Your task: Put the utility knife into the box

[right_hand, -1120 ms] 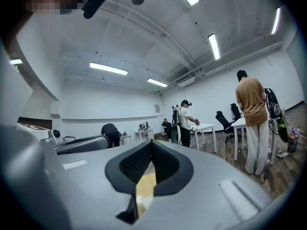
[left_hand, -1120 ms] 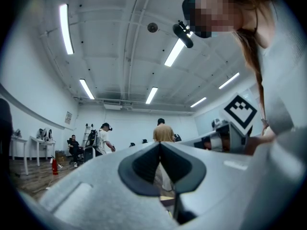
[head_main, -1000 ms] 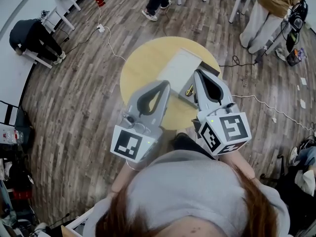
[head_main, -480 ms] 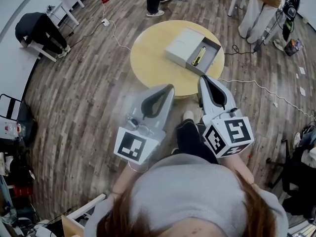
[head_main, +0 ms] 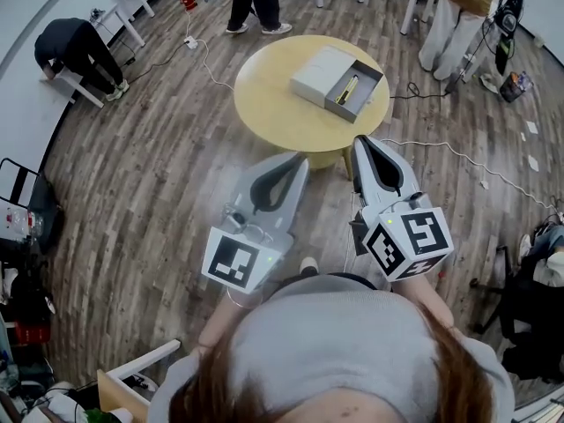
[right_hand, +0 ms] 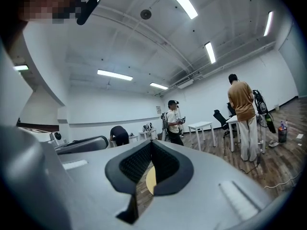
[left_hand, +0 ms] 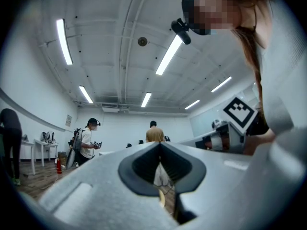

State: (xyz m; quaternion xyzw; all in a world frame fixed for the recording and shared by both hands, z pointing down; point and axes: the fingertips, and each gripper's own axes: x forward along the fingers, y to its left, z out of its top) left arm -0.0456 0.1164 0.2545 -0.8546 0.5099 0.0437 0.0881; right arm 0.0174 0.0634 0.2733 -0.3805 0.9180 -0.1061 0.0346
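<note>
Utility knife [head_main: 349, 89] lies inside the open box [head_main: 319, 73] on a round table [head_main: 273, 104], so the task looks finished. Left gripper [head_main: 302, 159] and right gripper [head_main: 360, 141] are closed and empty; no further move seems needed.

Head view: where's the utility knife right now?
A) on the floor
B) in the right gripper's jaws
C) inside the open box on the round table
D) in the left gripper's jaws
C: the utility knife lies inside the open box on the round table.
</note>
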